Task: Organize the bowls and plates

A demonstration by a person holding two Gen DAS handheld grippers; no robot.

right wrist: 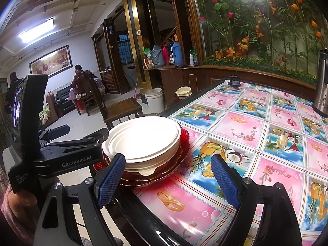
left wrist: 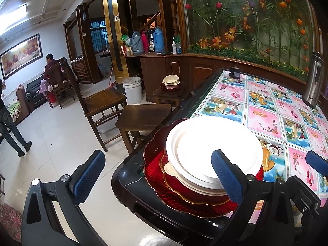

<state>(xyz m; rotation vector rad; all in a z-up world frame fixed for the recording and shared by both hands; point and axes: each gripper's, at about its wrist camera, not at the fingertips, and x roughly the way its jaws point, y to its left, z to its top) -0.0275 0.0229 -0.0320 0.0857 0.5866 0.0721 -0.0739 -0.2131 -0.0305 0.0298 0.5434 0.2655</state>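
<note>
A stack of white bowls [left wrist: 213,143] [right wrist: 143,141] rests on two red scalloped glass plates [left wrist: 155,164] [right wrist: 184,143] at the near left corner of the table [left wrist: 266,110] [right wrist: 246,127]. My left gripper [left wrist: 157,176] is open just short of the stack, with its right finger in front of the bowls and its left finger over the floor. My right gripper [right wrist: 168,177] is open above the tablecloth, and its left finger stands beside the stack's near edge. Neither gripper holds anything. A second, smaller stack of bowls on a red plate [left wrist: 171,81] [right wrist: 183,91] sits on a far stool.
A steel thermos [left wrist: 313,82] [right wrist: 322,86] stands at the table's right side, and a small black object [left wrist: 235,72] at its far end. Wooden stools [left wrist: 143,116], a chair [left wrist: 102,100] and a white bucket [left wrist: 133,89] stand on the floor to the left. People are far back.
</note>
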